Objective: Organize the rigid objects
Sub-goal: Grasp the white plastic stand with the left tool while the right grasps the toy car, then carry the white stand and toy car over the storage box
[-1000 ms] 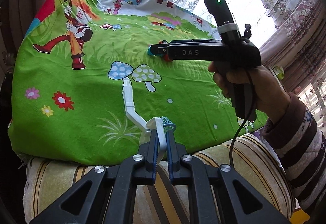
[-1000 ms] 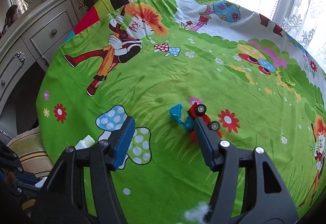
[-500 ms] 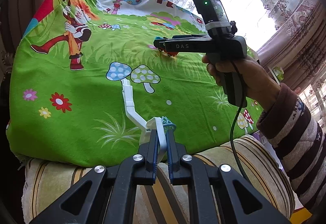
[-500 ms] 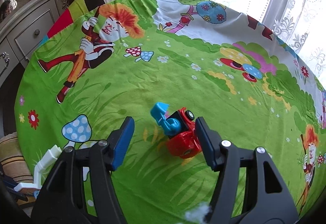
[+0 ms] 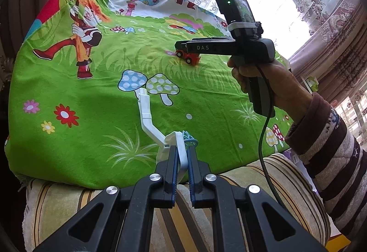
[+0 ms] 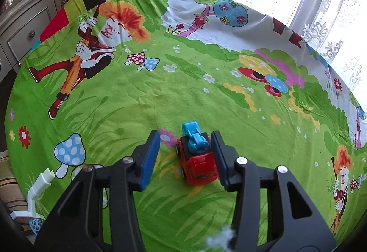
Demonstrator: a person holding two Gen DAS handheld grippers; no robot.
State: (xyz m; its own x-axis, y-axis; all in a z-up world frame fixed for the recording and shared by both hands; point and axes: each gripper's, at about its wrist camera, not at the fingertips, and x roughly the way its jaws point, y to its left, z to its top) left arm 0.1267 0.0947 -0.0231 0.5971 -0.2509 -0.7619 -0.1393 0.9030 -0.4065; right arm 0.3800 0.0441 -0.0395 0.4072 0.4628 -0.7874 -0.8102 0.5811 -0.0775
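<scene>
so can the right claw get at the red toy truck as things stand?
Probably yes. The right claw already straddles the red toy truck on the green cloth, its jaws just closing in. The right pad sits against the truck's side; the left one still shows a gap. Nothing lies between them.

Bright daylight floods through white lace curtains [image 6: 321, 23] at the far right; a carved cream drawer cabinet [image 6: 29, 29] stands far left.
</scene>
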